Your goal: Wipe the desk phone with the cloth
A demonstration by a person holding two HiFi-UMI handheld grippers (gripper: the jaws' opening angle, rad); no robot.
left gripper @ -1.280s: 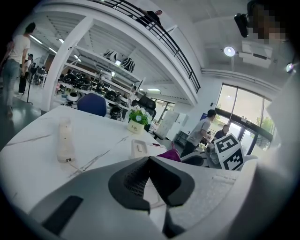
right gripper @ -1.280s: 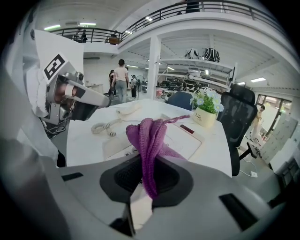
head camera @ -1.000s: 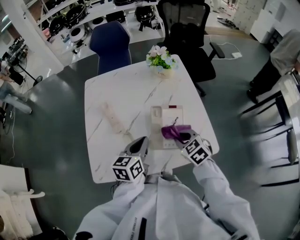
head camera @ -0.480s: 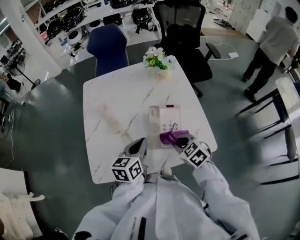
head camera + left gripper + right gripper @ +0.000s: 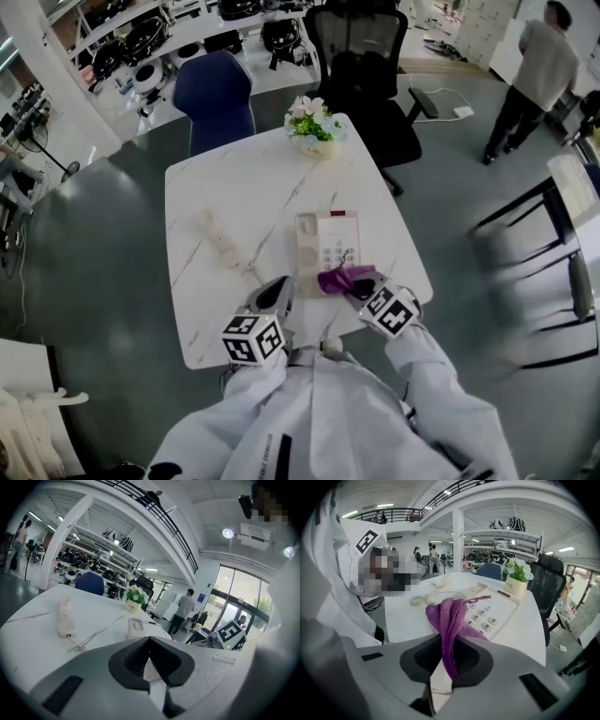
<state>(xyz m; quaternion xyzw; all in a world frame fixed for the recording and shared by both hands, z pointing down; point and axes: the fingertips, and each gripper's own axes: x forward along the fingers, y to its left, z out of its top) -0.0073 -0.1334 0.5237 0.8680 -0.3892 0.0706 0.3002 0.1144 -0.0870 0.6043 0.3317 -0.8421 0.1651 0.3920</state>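
Wiping step in hand. Right hand-held gripper [image 5: 443,674] is clamped on the purple cloth [image 5: 451,616], which drapes over the phone's [image 5: 323,242] near end on the tabletop [image 5: 225,178]. Left hand-held gripper [image 5: 152,672] is closed, empty (handset [image 5: 217,234] lies apart, left). Next, probably: drag the cloth across the keys.

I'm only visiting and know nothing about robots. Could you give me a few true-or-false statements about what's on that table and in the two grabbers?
1. The right gripper is clamped on a purple knitted cloth. True.
2. The white telephone handset rests in its cradle. False: it lies on the white marble table, left of the white keypad phone base.
3. The left gripper grips the phone base. False: its jaws are together on nothing.
4. A small pot of flowers stands at the table's far edge. True.
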